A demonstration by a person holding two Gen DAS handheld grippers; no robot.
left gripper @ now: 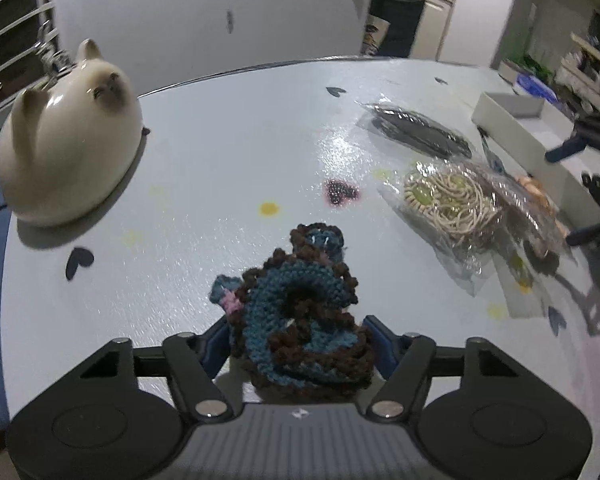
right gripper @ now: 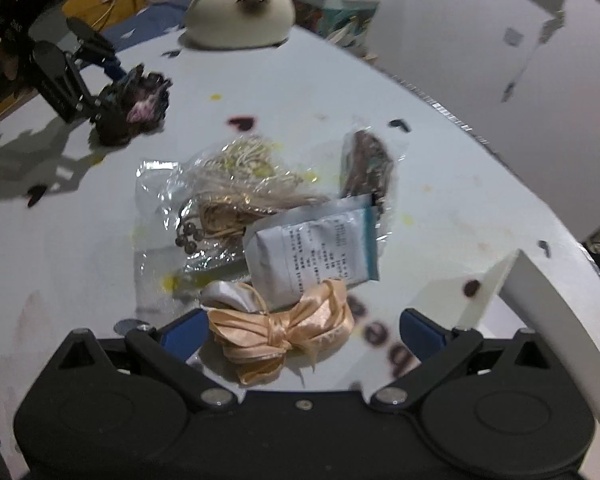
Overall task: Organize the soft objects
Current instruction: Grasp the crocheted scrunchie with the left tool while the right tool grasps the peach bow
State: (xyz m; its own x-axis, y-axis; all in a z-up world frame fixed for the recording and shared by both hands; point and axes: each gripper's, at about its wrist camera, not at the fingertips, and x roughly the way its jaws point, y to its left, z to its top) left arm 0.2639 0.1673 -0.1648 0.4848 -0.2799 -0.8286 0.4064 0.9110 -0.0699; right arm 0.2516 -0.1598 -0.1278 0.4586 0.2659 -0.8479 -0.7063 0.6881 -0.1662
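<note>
My left gripper (left gripper: 298, 334) is shut on a blue and brown knitted scrunchie (left gripper: 296, 320) and holds it at the pale table (left gripper: 220, 168). The same gripper (right gripper: 100, 92) and scrunchie (right gripper: 134, 104) show at the far left in the right wrist view. My right gripper (right gripper: 300, 332) is open, its blue fingers either side of a peach satin bow (right gripper: 284, 332) that lies on the table (right gripper: 440, 184). A clear bag of cream cords (right gripper: 228, 192) and a white printed packet (right gripper: 320, 252) lie just beyond the bow.
A cream ceramic cat (left gripper: 64, 140) sits at the table's far left; it also shows in the right wrist view (right gripper: 240, 12). A dark item in a clear bag (left gripper: 416, 130) lies far right. A white box (right gripper: 540, 320) stands at the right edge.
</note>
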